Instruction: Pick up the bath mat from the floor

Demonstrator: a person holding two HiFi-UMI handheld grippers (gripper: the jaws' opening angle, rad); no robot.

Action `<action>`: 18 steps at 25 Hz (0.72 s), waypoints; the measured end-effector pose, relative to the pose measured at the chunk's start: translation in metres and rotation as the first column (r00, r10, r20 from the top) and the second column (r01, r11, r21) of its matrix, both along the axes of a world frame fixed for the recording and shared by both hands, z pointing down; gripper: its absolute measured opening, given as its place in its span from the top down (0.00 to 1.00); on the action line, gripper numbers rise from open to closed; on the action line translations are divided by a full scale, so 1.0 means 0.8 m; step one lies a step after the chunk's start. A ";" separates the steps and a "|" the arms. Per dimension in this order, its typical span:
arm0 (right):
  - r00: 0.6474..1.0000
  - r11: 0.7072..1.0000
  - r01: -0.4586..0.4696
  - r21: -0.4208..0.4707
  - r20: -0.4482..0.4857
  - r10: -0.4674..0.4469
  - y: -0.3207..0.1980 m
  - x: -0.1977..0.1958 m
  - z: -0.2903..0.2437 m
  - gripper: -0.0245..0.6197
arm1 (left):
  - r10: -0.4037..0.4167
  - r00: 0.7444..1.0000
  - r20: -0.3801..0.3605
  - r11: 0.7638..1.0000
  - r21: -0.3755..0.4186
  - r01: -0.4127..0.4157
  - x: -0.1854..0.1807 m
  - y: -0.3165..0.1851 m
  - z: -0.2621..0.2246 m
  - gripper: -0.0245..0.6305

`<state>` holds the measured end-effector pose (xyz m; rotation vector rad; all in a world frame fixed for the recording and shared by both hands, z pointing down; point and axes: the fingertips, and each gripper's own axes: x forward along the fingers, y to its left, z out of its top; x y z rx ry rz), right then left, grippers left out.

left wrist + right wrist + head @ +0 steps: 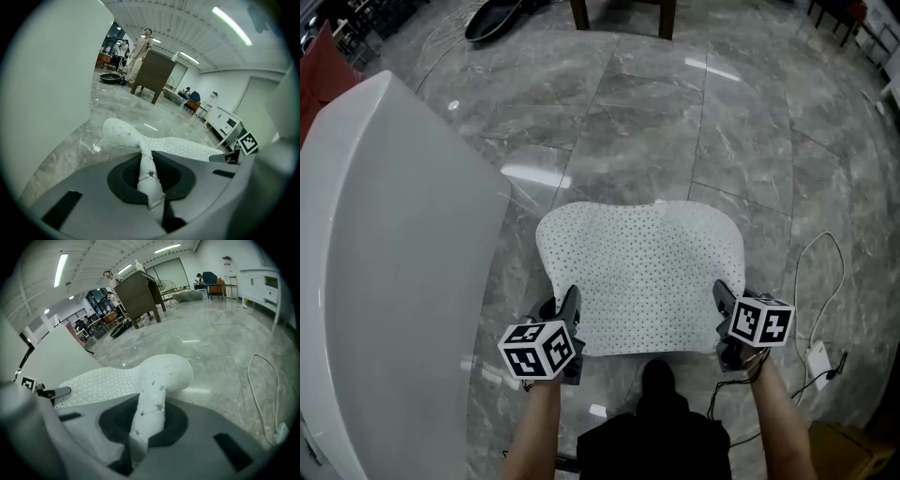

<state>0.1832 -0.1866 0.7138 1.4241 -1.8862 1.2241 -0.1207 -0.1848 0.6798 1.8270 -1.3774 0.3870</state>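
Left tool (570, 302) low on the left, jaws pinched tight on near-left edge of bath mat (647, 267), a fold squeezed between them. Right tool (722, 300) mirrors it on the right, jaws clamped on near-right edge, fold bunched between them. Both tools point forward, away from body, roughly level. Left forearm (530, 431) and right forearm (783, 422) bare, reaching down and forward, well apart.
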 end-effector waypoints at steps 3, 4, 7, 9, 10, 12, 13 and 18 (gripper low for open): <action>1.000 1.000 0.005 -0.024 0.006 -0.005 0.012 -0.004 -0.064 0.92 | -0.015 1.000 0.002 1.000 -0.027 0.015 0.001 0.014 -0.064 0.93; 1.000 1.000 0.014 -0.027 0.004 -0.014 0.016 -0.007 -0.088 0.92 | -0.019 1.000 0.004 0.999 -0.033 0.020 0.001 0.019 -0.087 0.93; 0.999 0.999 0.034 -0.028 0.013 -0.034 0.021 -0.019 -0.165 0.92 | -0.032 0.999 0.013 0.999 -0.036 0.032 -0.001 0.030 -0.161 0.93; 0.999 0.999 0.031 -0.035 0.020 -0.031 0.025 -0.026 -0.213 0.92 | -0.045 0.999 0.016 0.998 -0.034 0.046 -0.004 0.036 -0.210 0.93; 0.999 0.999 0.031 -0.041 0.022 -0.030 0.029 -0.029 -0.236 0.92 | -0.052 0.999 0.015 0.998 -0.036 0.053 -0.006 0.041 -0.233 0.93; 0.999 0.998 0.036 -0.051 0.032 -0.034 0.037 -0.034 -0.285 0.92 | -0.064 0.998 0.014 0.997 -0.045 0.065 -0.007 0.051 -0.281 0.93; 0.999 0.998 0.039 -0.052 0.040 -0.037 0.039 -0.036 -0.309 0.92 | -0.068 0.998 0.013 0.996 -0.048 0.069 -0.007 0.053 -0.306 0.93; 0.996 0.998 0.037 -0.048 0.084 -0.033 0.044 -0.040 -0.431 0.92 | -0.086 0.996 0.015 0.995 -0.044 0.087 0.002 0.054 -0.429 0.93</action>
